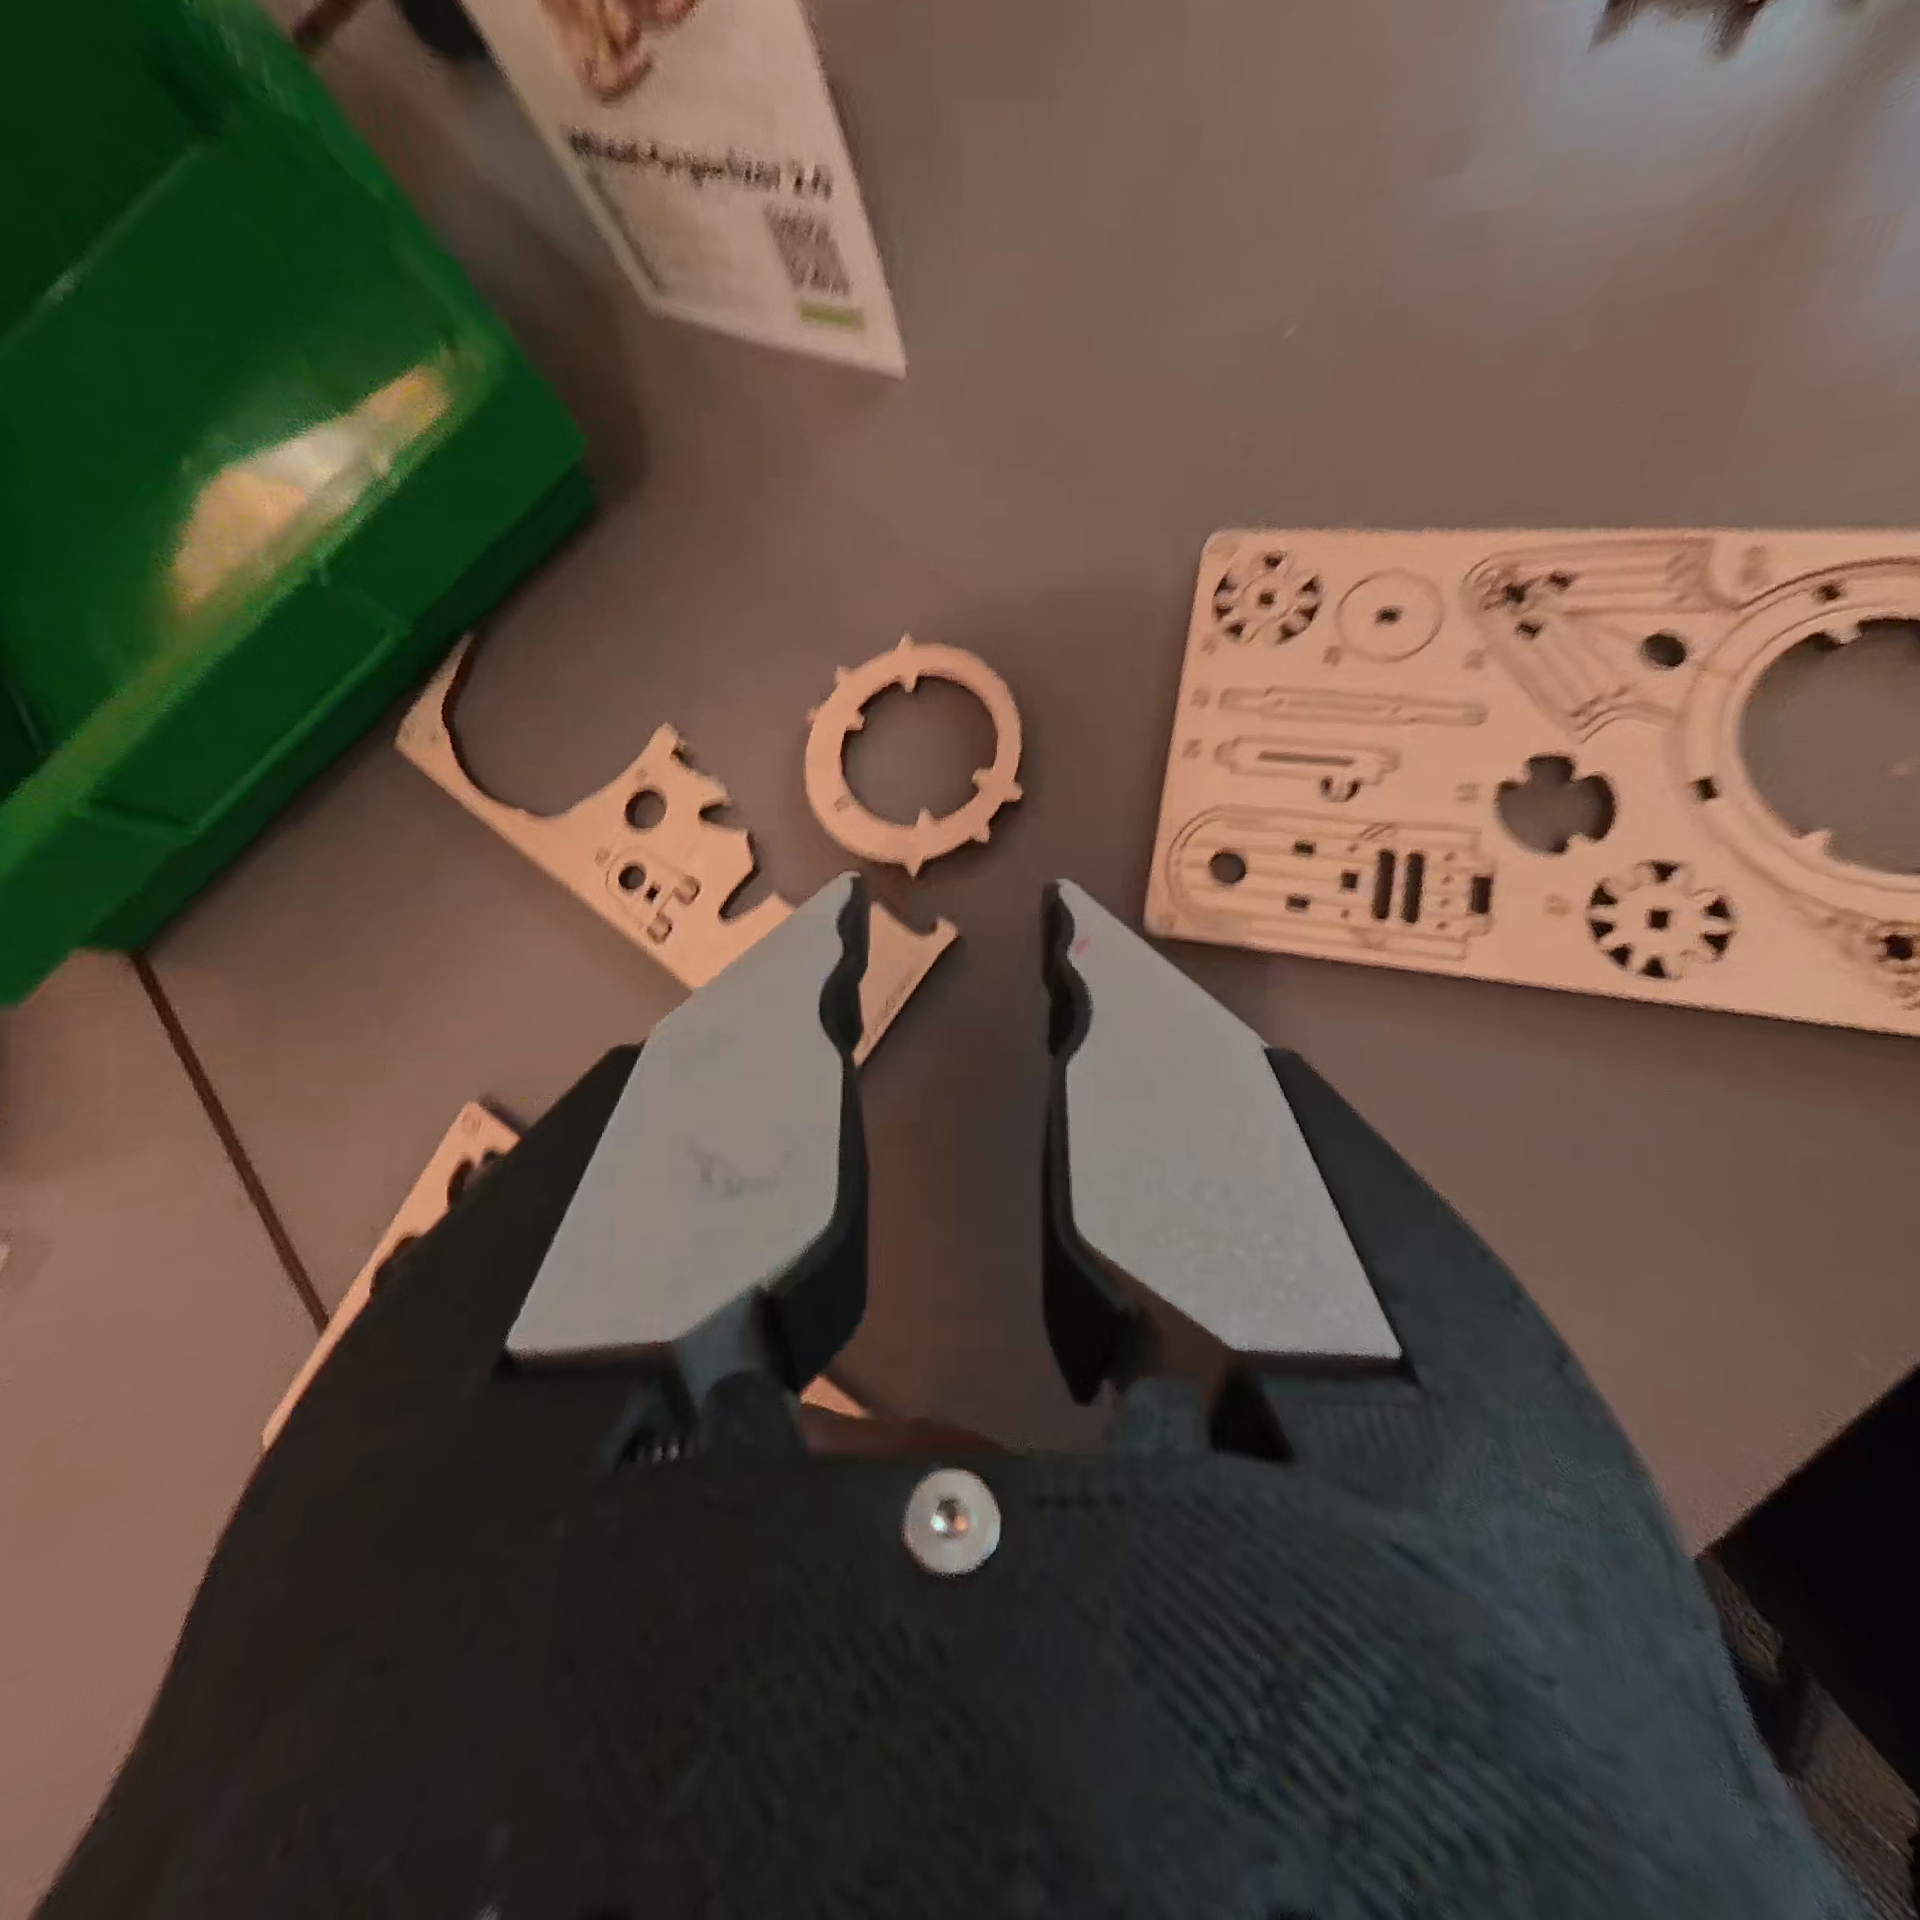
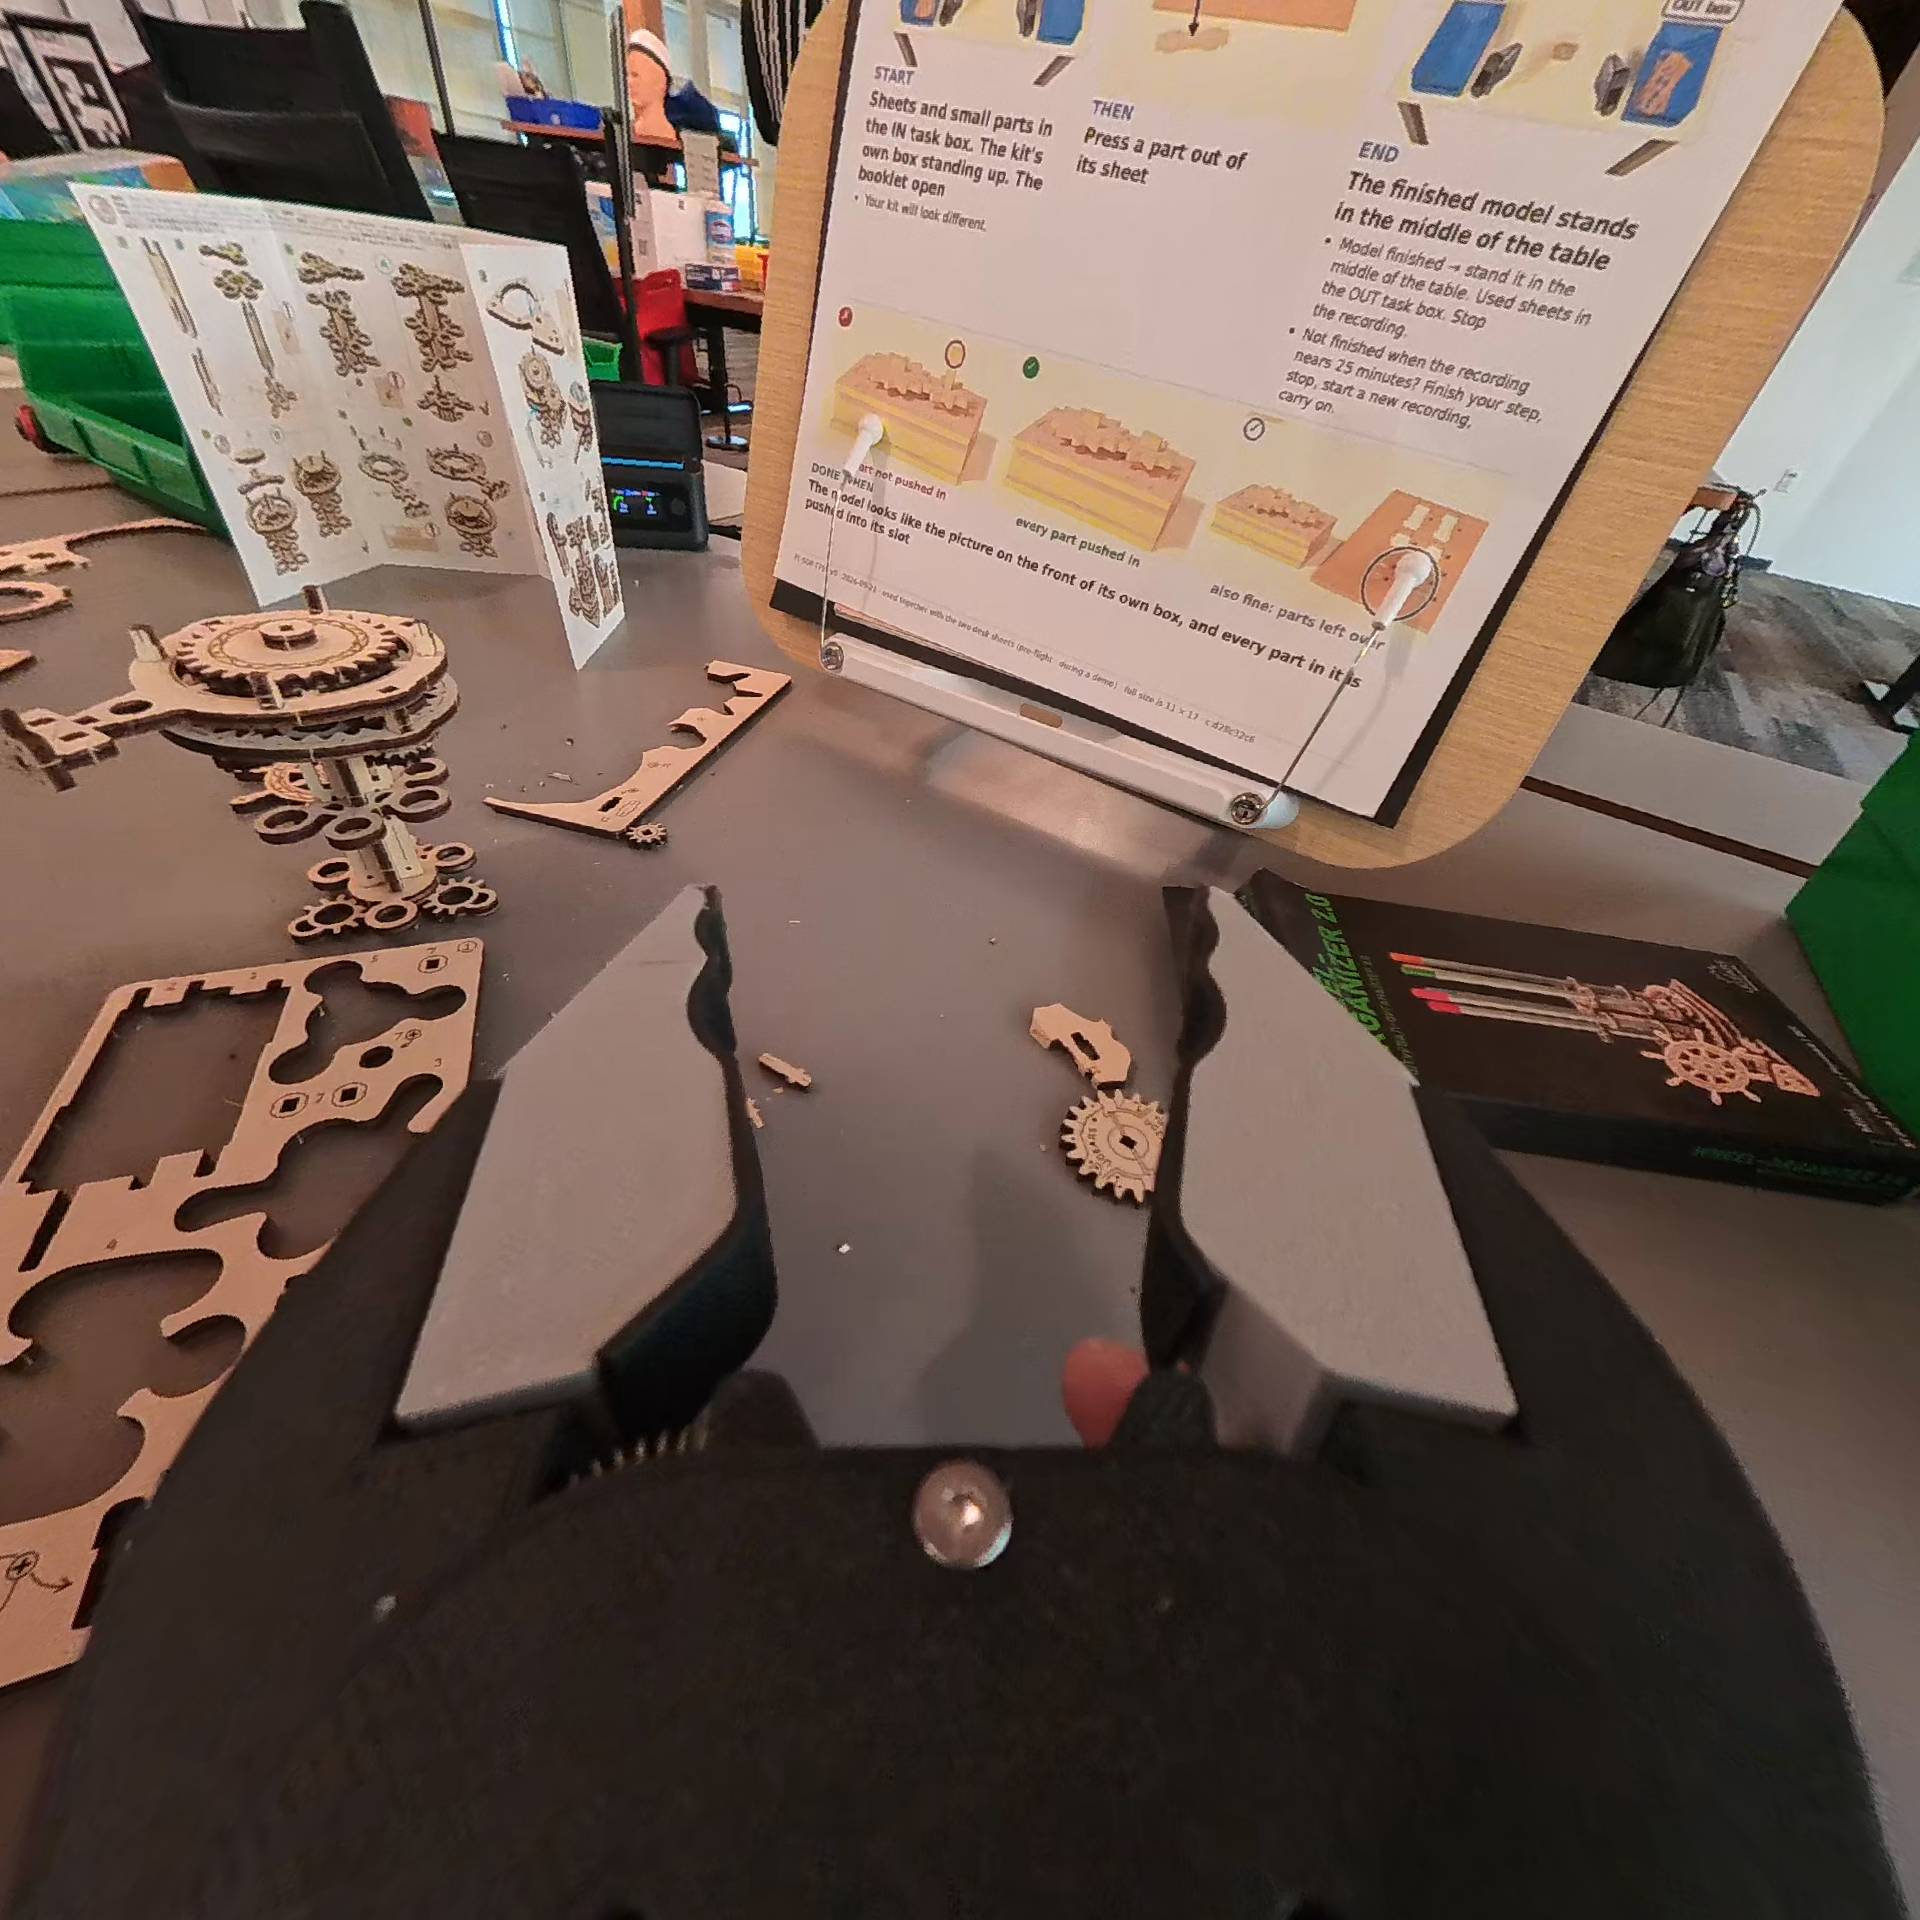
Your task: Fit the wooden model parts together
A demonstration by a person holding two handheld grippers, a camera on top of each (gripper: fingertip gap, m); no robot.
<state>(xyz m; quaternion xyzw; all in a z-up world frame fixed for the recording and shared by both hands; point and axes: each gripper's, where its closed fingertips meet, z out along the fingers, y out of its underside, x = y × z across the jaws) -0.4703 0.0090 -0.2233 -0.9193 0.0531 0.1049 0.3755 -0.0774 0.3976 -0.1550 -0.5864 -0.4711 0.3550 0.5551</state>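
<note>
In the left wrist view my left gripper [image 1: 954, 902] is open and empty, pointing down at the grey table just short of a loose wooden ring [image 1: 914, 756] with small spikes. A wooden parts sheet [image 1: 1538, 769] lies to its right and a broken sheet offcut [image 1: 613, 821] to its left. In the right wrist view my right gripper [image 2: 954, 914] is open and empty above the table. A small wooden gear [image 2: 1114, 1143] and a small curved wooden part [image 2: 1081, 1041] lie by its right finger. The part-built wooden model [image 2: 301, 727] stands at the left.
A green bin [image 1: 208, 499] stands at the left of the left view. In the right view an emptied sheet [image 2: 187, 1164] lies front left, an offcut [image 2: 655, 769] and folded booklet [image 2: 353, 395] behind, an instruction stand [image 2: 1299, 395] ahead, the kit box [image 2: 1600, 1049] at the right.
</note>
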